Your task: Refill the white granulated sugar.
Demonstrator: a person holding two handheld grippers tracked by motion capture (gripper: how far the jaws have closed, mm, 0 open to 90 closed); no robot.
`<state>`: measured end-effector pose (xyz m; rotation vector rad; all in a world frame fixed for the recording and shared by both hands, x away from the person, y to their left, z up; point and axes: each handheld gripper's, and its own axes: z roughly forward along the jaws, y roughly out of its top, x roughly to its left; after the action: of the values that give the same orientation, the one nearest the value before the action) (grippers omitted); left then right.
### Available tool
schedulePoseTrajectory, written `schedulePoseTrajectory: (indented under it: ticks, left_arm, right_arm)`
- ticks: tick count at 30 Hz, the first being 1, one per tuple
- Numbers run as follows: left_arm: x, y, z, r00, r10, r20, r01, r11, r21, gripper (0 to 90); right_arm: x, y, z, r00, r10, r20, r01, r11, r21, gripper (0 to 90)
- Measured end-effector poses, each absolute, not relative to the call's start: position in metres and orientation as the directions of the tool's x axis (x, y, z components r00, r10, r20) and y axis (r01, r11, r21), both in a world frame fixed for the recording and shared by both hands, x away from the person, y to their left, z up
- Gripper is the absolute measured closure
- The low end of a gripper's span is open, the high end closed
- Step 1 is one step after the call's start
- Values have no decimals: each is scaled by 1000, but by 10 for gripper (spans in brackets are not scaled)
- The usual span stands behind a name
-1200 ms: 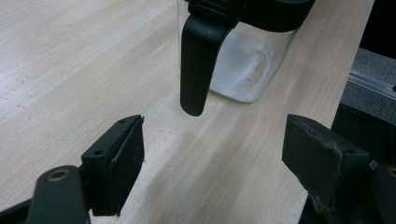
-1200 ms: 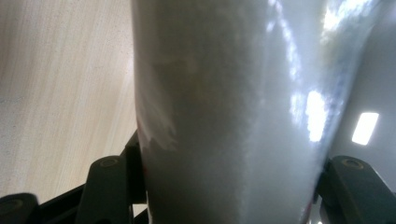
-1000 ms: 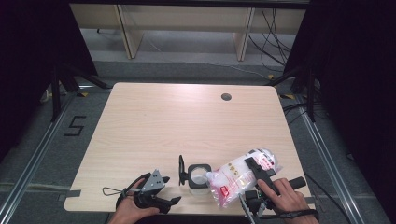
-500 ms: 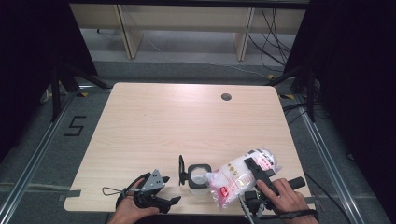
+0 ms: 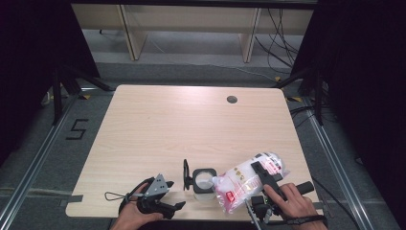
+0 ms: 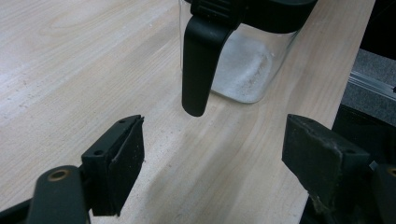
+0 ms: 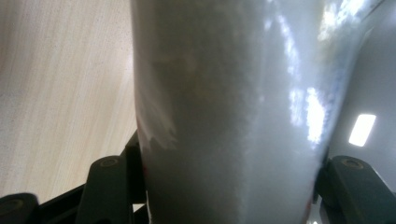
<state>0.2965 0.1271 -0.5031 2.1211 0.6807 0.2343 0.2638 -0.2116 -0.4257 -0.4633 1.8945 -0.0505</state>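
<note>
A clear plastic bag of white granules (image 5: 242,181) lies tilted with its mouth over a small glass jar (image 5: 203,183) near the table's front edge. My right gripper (image 5: 265,173) is shut on the bag; in the right gripper view the bag (image 7: 233,107) sits between both black fingers (image 7: 109,186). The jar (image 6: 247,65) has a black rim, some white granules inside, and a black flip lid (image 5: 186,175) standing up at its left. My left gripper (image 5: 171,209) rests on the table left of the jar, open (image 6: 215,163), its jaws wide apart and short of the hanging black lid arm (image 6: 200,60).
The light wooden table (image 5: 191,129) has a round cable hole (image 5: 232,99) at the back right. The table's right edge (image 6: 336,84) runs close past the jar. Dark floor, rails and shelving legs surround the table.
</note>
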Motion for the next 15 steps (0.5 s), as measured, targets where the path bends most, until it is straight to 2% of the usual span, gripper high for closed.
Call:
schedulePoseTrajectory:
  ticks: [5, 15]
  left_arm:
    - [297, 128, -503, 833, 551, -53, 370, -484, 793, 207]
    - [297, 128, -503, 837, 545, -48, 361, -486, 796, 206]
  right_arm:
    - [264, -211, -424, -279, -361, -890, -307, 912, -274, 417]
    - [263, -212, -427, -299, -316, -900, -296, 928, -228, 417]
